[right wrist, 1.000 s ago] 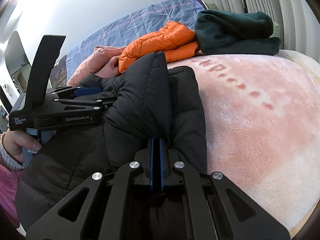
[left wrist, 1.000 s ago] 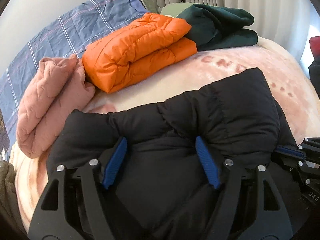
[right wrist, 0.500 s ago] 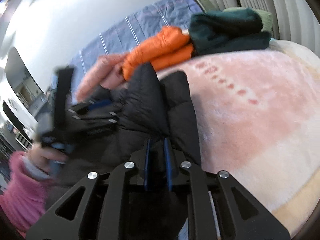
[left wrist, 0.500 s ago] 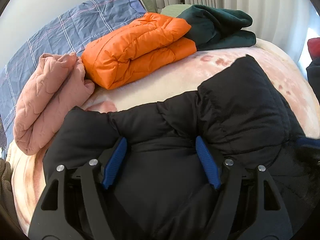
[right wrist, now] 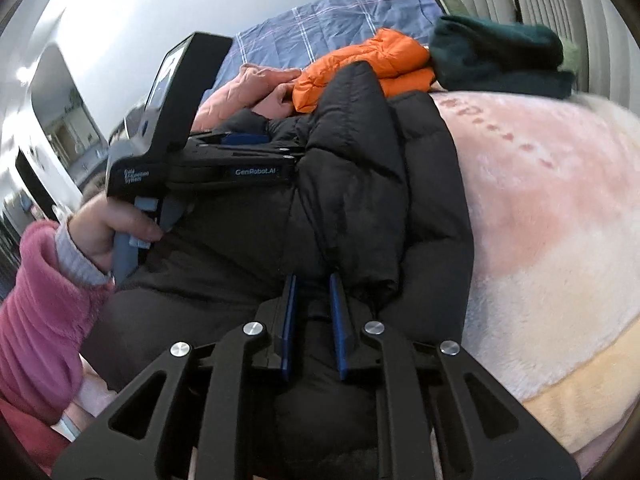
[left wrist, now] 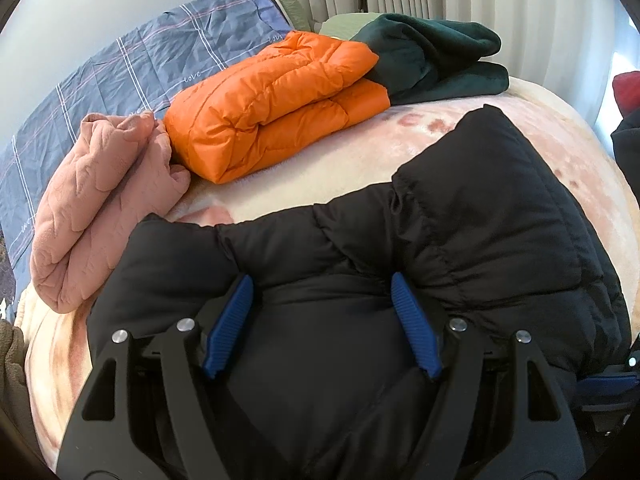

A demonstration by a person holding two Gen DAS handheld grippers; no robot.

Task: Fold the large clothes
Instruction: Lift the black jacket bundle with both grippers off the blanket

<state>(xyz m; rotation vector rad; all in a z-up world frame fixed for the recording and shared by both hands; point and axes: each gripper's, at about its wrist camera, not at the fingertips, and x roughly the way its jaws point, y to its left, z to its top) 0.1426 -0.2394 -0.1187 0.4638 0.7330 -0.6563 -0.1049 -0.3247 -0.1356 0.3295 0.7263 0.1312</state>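
Note:
A black puffer jacket point(left wrist: 460, 216) lies bunched on the pink blanket point(left wrist: 320, 172), one fold standing up as a ridge point(right wrist: 352, 152). My left gripper point(left wrist: 320, 280) has its blue pads wide apart and pressed into a thick bulge of the jacket. In the right wrist view a hand point(right wrist: 116, 232) in a pink sleeve holds that gripper flat against the jacket's left side. My right gripper point(right wrist: 312, 280) sits at the jacket's near end. Its pads are narrowly apart and still opening, with black fabric lying loose in the gap.
A folded orange puffer jacket point(left wrist: 276, 100), a dark green fleece point(left wrist: 432, 56) and a pink quilted garment point(left wrist: 100, 200) lie along the far side of the bed. Behind them are a blue checked cover point(left wrist: 120, 68) and curtains. The blanket's bare part point(right wrist: 552, 208) spreads to the right.
My right gripper's pads have parted from fully shut to a narrow gap, and it has shifted along the jacket's edge. The jacket's right fold now stands higher. The left gripper has kept still.

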